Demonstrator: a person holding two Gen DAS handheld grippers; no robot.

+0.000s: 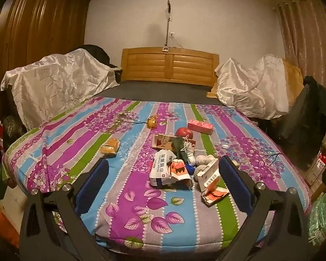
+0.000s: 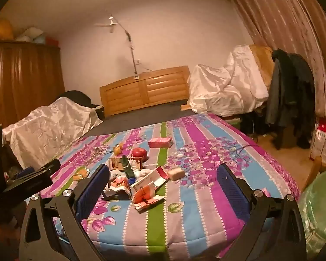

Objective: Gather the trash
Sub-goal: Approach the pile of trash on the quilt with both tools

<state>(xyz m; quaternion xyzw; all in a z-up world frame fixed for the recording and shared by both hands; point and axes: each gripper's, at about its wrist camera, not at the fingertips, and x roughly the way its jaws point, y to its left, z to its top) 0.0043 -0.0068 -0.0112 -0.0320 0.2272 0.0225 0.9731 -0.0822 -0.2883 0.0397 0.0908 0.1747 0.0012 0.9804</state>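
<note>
Right now I have both tools raised over the foot of the bed, and each one stands wide apart with nothing between its blue pads: the left gripper [image 1: 163,180] frames the clutter from my left camera, and the right gripper [image 2: 164,187] does the same from the other side. My trash sits in a loose heap near the middle of the striped floral bedspread [image 1: 128,228]. Nearest the left tool lies a crumpled white packet [image 1: 162,169], touching a torn orange-and-white carton [image 1: 210,180] that lies just beside the right-hand pad in that view. Behind them I see a flattened cardboard box [image 1: 163,141] with a dark green item and white string on it, and a red apple [image 1: 184,132] just behind that. A pink box [image 1: 200,126] lies farther back, apart from the heap, and a small yellow wrapper [image 1: 109,146] lies well to the left. From the right camera I can also make out a beige block [image 2: 176,173] at the heap's right edge and a green plastic bag [image 2: 319,213] beside the bed at far right.
</note>
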